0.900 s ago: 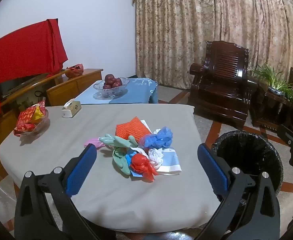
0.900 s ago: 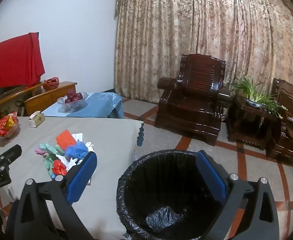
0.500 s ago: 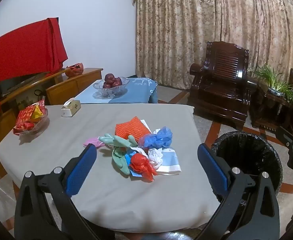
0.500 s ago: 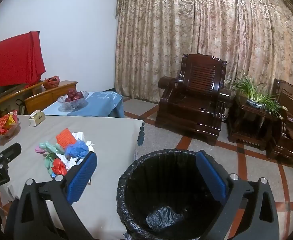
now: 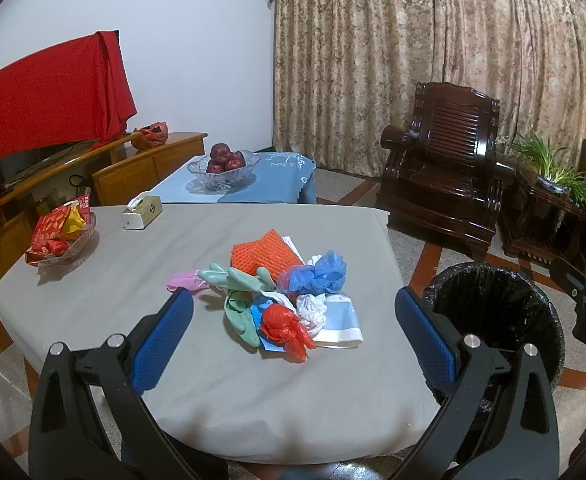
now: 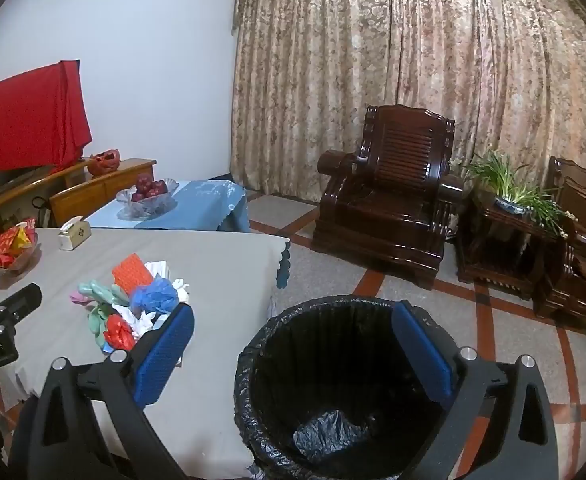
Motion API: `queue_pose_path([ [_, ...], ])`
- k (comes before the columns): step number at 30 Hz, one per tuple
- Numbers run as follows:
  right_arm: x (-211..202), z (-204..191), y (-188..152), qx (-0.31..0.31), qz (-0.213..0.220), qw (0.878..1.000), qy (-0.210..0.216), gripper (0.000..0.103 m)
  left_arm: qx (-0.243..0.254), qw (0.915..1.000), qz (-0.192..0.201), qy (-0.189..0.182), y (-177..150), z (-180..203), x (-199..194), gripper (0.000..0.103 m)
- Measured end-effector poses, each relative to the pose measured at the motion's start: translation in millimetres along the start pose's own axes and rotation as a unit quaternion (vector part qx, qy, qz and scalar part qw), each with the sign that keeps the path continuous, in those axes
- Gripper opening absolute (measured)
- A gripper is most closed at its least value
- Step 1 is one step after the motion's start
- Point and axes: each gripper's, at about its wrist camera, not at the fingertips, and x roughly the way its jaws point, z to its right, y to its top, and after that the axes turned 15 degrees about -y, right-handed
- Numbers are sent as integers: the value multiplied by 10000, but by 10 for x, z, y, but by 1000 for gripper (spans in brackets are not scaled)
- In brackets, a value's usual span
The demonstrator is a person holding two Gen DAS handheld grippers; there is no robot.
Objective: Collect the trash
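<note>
A pile of trash lies mid-table on the grey cloth (image 5: 93, 280): an orange mesh pad (image 5: 263, 256), green rubber gloves (image 5: 233, 280), a blue plastic bag (image 5: 319, 276), a red plastic bag (image 5: 285, 328), white crumpled paper (image 5: 311, 312) and a pink scrap (image 5: 183, 280). My left gripper (image 5: 293, 338) hangs open above the table's near edge, short of the pile, with nothing between its pads. My right gripper (image 6: 293, 354) stands open over the black-lined bin (image 6: 325, 384), empty. The same pile (image 6: 133, 300) shows at the left in the right wrist view.
A tissue box (image 5: 142, 212) and a glass dish of red snack packets (image 5: 59, 236) sit at the table's far left. A fruit bowl (image 5: 223, 168) stands on the blue-covered table behind. Dark wooden armchairs (image 6: 389, 200) and a potted plant (image 6: 509, 188) line the curtain.
Both views have shifted only slightly; the pile and bin stay put, and both grippers remain open and empty.
</note>
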Motion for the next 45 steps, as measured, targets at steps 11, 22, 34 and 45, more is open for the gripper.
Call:
queue_pose_path([
  [11, 12, -34, -5, -14, -20, 10000, 7, 97, -61, 10000, -2, -17, 6, -104, 16, 98],
  [22, 14, -25, -19, -19, -23, 10000, 12, 97, -71, 10000, -11, -25, 3, -107, 13, 98],
  [34, 62, -83, -57, -42, -62, 10000, 32, 97, -76, 10000, -25, -24, -13, -94, 4, 98],
  [45, 66, -90, -60, -48, -64, 10000, 30, 97, -84, 10000, -22, -32, 15, -115, 22, 98],
])
